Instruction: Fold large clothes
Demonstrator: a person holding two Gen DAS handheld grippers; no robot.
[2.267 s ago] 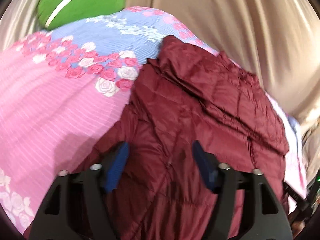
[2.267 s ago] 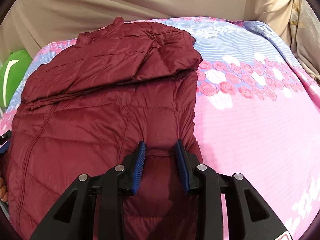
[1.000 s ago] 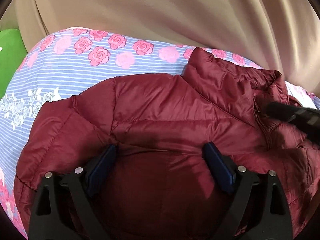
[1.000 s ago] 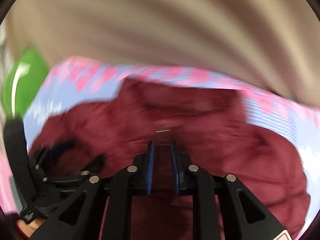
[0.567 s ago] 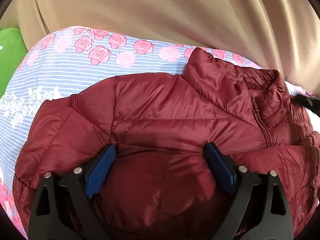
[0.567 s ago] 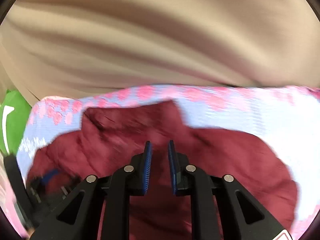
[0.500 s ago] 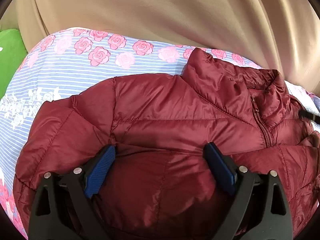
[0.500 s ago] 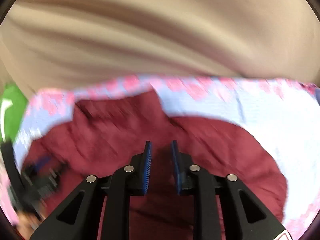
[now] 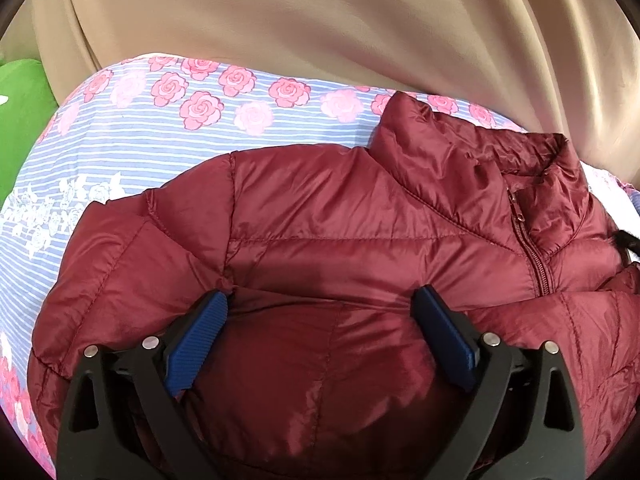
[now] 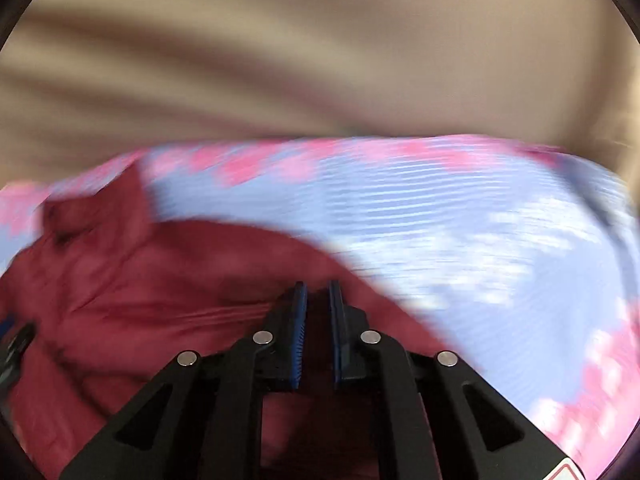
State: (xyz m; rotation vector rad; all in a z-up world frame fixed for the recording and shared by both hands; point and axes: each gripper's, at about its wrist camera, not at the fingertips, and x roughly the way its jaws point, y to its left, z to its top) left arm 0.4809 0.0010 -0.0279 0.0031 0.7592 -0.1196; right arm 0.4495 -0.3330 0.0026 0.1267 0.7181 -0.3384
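A dark red puffer jacket [image 9: 344, 224] lies on the bed, folded over itself, collar and zipper toward the far right. My left gripper [image 9: 320, 308] is open, its blue pads resting on the folded-over lower layer near the shoulder. In the blurred right wrist view the jacket [image 10: 160, 280] fills the left side. My right gripper [image 10: 318, 292] is nearly closed on a fold of the jacket's hem over its right edge.
The bed has a floral sheet [image 9: 160, 128] with blue stripes and pink roses, also seen in the right wrist view [image 10: 460, 232]. A beige curtain [image 9: 320, 20] hangs behind the bed. A green cushion [image 9: 20, 120] sits at the far left.
Over the last seconds the jacket's lower half was folded up toward the collar. The left gripper stays still. The right gripper keeps swinging right with the hem, its view blurred.
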